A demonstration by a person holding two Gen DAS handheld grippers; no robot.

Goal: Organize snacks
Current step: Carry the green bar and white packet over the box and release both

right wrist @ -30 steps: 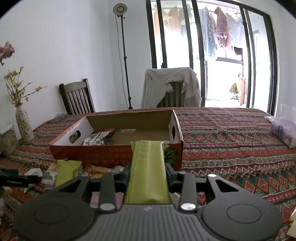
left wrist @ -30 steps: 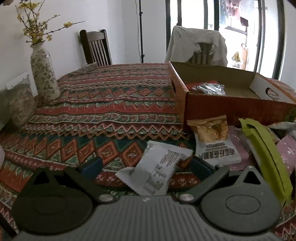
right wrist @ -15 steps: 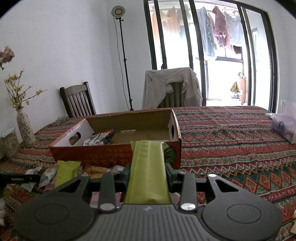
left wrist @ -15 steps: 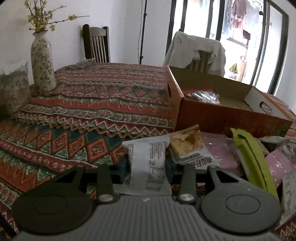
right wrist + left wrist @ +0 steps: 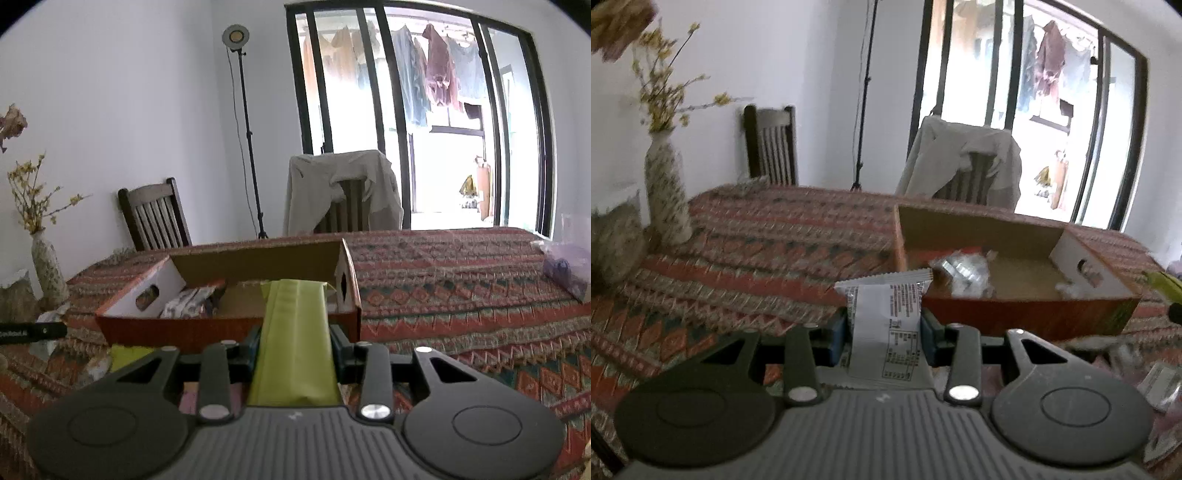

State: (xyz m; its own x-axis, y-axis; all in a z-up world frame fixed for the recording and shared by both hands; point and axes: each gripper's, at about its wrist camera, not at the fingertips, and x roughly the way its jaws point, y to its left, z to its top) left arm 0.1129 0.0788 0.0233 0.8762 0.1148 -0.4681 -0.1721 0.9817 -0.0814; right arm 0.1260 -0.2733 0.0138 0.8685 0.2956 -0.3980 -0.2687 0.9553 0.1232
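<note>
My left gripper [image 5: 883, 334] is shut on a white snack packet [image 5: 886, 325] with black print, held upright above the patterned tablecloth. Just beyond and to the right lies the open cardboard box [image 5: 1027, 314] with a silvery wrapper [image 5: 960, 271] inside. In the right wrist view my right gripper [image 5: 293, 345] is shut on a long green snack pouch [image 5: 293, 339] that points toward the same box [image 5: 229, 325], where a printed packet [image 5: 192, 302] rests at its left end. The left gripper's tip [image 5: 33, 330] shows at the far left.
Loose snack packets [image 5: 1160, 380] lie in front of the box; another green pouch [image 5: 127, 356] lies below it. A vase with yellow flowers [image 5: 666, 192] stands at the table's left. Two chairs [image 5: 153, 218] stand behind the table; a purple bag [image 5: 565, 266] lies at the right.
My left gripper closed on the white packet and lifted it off the tablecloth, tilting up toward the box. The right gripper kept still with the green pouch.
</note>
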